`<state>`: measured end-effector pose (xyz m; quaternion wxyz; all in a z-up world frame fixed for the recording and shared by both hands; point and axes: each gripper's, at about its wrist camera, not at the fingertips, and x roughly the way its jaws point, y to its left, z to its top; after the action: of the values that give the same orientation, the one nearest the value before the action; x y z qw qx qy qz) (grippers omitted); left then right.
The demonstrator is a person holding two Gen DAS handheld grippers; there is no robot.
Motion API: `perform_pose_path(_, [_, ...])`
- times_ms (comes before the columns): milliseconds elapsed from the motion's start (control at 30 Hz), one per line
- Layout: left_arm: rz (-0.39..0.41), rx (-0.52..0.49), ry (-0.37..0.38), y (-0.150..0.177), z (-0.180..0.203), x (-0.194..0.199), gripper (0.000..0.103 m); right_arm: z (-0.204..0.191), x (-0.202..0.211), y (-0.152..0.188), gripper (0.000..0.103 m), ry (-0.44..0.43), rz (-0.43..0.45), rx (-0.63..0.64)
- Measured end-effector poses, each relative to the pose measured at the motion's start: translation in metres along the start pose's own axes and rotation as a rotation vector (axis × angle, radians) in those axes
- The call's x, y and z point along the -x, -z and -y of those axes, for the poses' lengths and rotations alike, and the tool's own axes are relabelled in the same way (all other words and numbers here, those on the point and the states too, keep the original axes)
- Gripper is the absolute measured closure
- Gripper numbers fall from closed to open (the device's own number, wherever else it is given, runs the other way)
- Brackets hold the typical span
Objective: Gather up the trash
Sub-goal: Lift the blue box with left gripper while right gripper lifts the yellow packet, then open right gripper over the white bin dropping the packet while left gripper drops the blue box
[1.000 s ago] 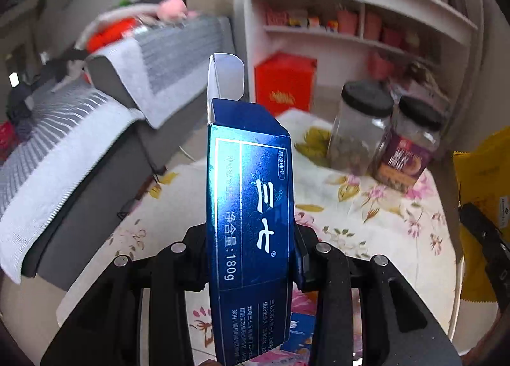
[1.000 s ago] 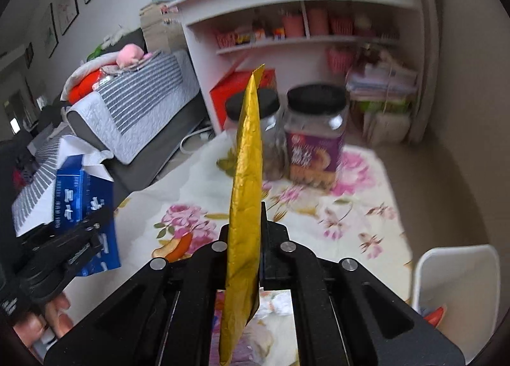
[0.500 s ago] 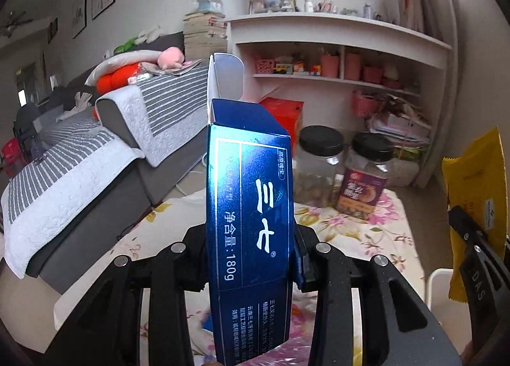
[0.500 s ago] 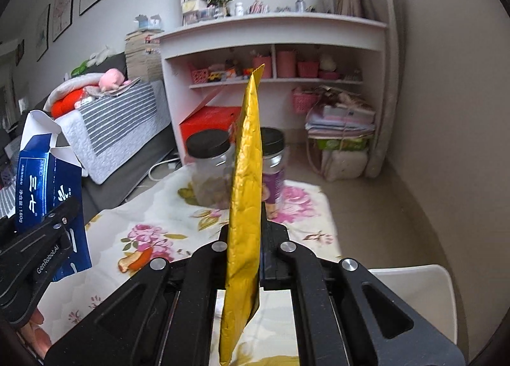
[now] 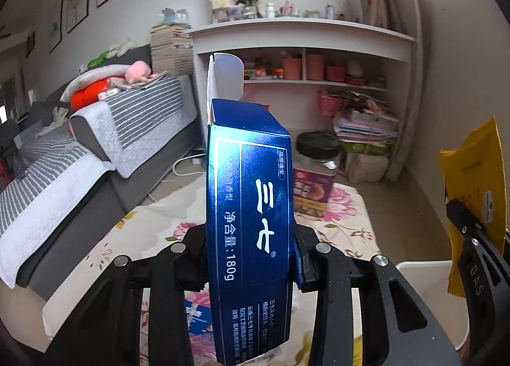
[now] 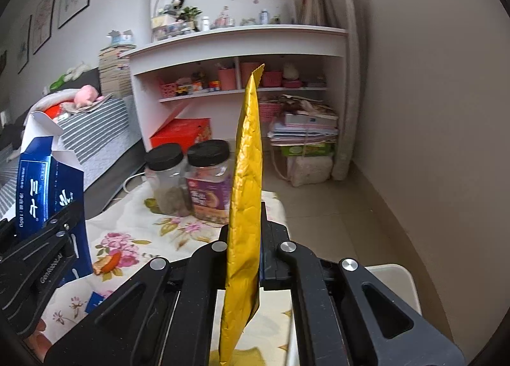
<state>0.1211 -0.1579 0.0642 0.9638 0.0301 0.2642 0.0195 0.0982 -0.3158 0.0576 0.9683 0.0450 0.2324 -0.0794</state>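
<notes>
My left gripper [image 5: 250, 257] is shut on a tall blue toothpaste box [image 5: 250, 206] with its white top flap open, held upright above the table. The box also shows at the left of the right wrist view [image 6: 47, 187]. My right gripper [image 6: 244, 248] is shut on a flat yellow snack wrapper [image 6: 245, 194], held edge-on and upright. The wrapper also shows at the right of the left wrist view [image 5: 471, 187]. A white bin [image 6: 393, 283] stands on the floor at the table's right edge, below the right gripper; its rim shows in the left wrist view [image 5: 424, 273].
The table wears a floral cloth [image 6: 149, 232]. Two black-lidded jars [image 6: 191, 175] stand at its far end. A small blue packet [image 5: 197, 318] lies on the cloth under the left gripper. A grey sofa [image 5: 95, 149] runs along the left; white shelves [image 6: 242, 57] stand behind.
Both grippers have risen and tilted up with their loads, so the table sits lower in view and the white bin has come into sight at the lower right.
</notes>
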Motion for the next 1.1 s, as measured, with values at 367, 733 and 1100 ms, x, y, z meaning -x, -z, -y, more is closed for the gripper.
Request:
perform_pose_path(367, [0.005,-0.061,0.065,0.002,0.05,0.007,0.065,0.059,0.001,0.006,0.1,0.098,-0.048,-0.066])
perform_pose_path(733, [-0.008,-0.132,0.143,0.005,0.11,0.008,0.065,0.123,0.003,0.013,0.058,0.21,-0.114,-0.22])
perform_pose_path(1100, [-0.021,-0.2,0.222,0.007,0.161,0.009,0.065,0.176,0.023,0.011,0.033,0.339,-0.061,-0.374])
